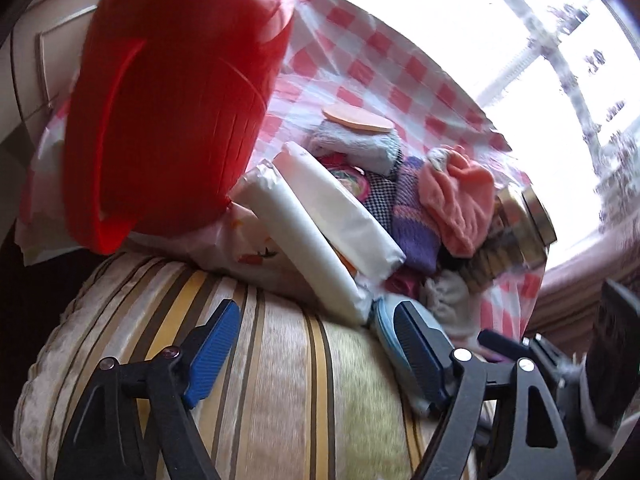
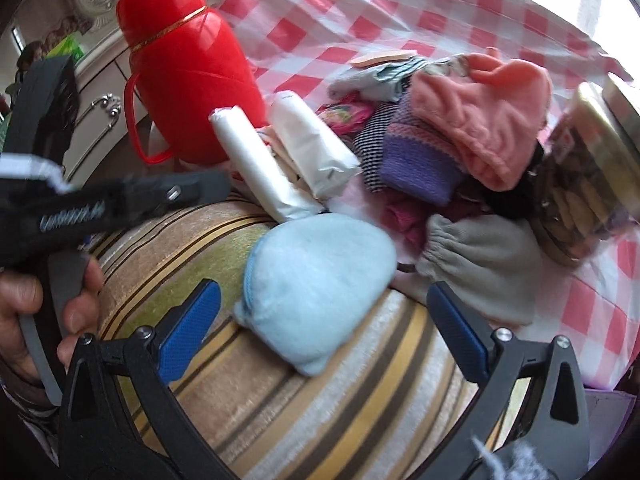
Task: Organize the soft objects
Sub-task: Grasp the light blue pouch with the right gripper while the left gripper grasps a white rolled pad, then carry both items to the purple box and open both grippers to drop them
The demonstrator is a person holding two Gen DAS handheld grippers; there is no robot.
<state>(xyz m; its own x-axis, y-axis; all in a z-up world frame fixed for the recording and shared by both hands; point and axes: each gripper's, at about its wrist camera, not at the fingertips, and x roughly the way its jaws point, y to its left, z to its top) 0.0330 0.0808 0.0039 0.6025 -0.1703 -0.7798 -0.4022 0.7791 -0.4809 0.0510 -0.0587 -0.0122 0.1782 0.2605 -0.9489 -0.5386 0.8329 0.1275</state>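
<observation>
In the right wrist view the light blue pouch point(image 2: 316, 292) lies dead ahead of the right hand-held gripper point(image 2: 324, 328), in the lower middle of the frame, resting on the striped cushion point(image 2: 304, 412). Its long axis runs from upper right to lower left, slightly askew to the line between the blue pads, and both fingers stand wide apart on either side of it, gripping nothing. I judge this gripper the nearer one and best placed to take the pouch.

In the left wrist view the left hand-held gripper point(image 1: 316, 344) is also spread open and empty over the cushion; the pouch point(image 1: 386, 320) shows only as a sliver beside its right finger, at lower right of centre.

Room is tight toward the top of the frame. Two white wrapped rolls point(image 2: 260, 168) lean onto the cushion, the nearer one's end just beside the pouch's upper edge. The grey fleece pouch point(image 2: 480, 264) sits just to the right, with the pink hat point(image 2: 488, 116) and purple knit point(image 2: 420, 164) piled behind. The red flask point(image 2: 188, 68) stands at upper left and a jar point(image 2: 588, 168) lies at far right on the checked counter point(image 2: 600, 312). The lower side, across the cushion, looks the freest way out.
</observation>
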